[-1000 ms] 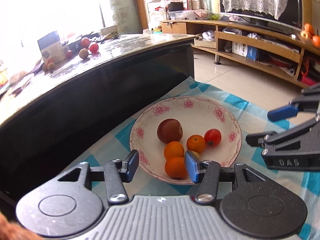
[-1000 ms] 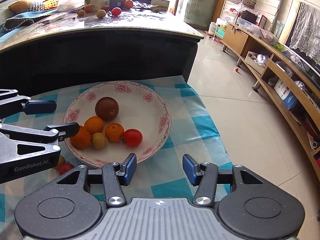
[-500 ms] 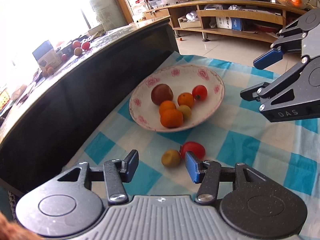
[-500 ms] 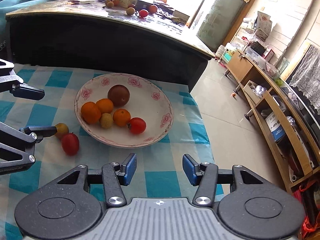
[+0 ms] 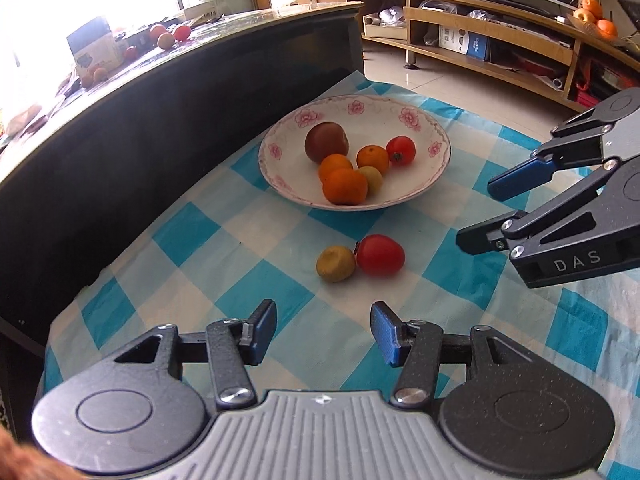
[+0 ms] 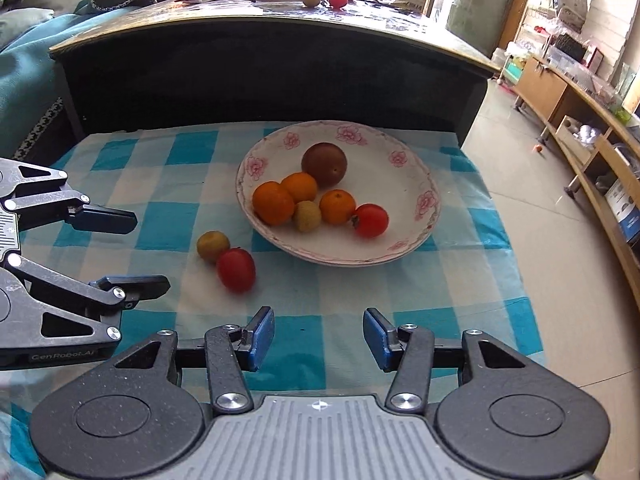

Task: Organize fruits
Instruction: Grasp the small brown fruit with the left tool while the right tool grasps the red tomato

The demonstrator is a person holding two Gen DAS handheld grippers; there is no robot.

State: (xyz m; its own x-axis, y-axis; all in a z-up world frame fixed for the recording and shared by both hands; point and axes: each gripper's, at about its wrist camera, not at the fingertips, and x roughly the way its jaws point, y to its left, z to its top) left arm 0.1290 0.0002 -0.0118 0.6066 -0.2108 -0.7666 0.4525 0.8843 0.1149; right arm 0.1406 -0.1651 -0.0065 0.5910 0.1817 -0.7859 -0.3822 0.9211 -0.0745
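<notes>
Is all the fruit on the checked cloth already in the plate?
No, a red tomato and a small yellow-brown fruit lie touching each other on the checked cloth, outside the flowered plate.

The right gripper (image 5: 486, 214), seen from the left wrist view, carries the raised letters "DAS" on the side of its black body. The left gripper (image 6: 132, 248), seen from the right wrist view, carries "GenRobot.AI" in small pale letters along the lower edge of its grey body. Print on the boxes on the dark counter (image 6: 280, 24) and on the blue box (image 5: 464, 42) on the wooden shelf is too small to read.
</notes>
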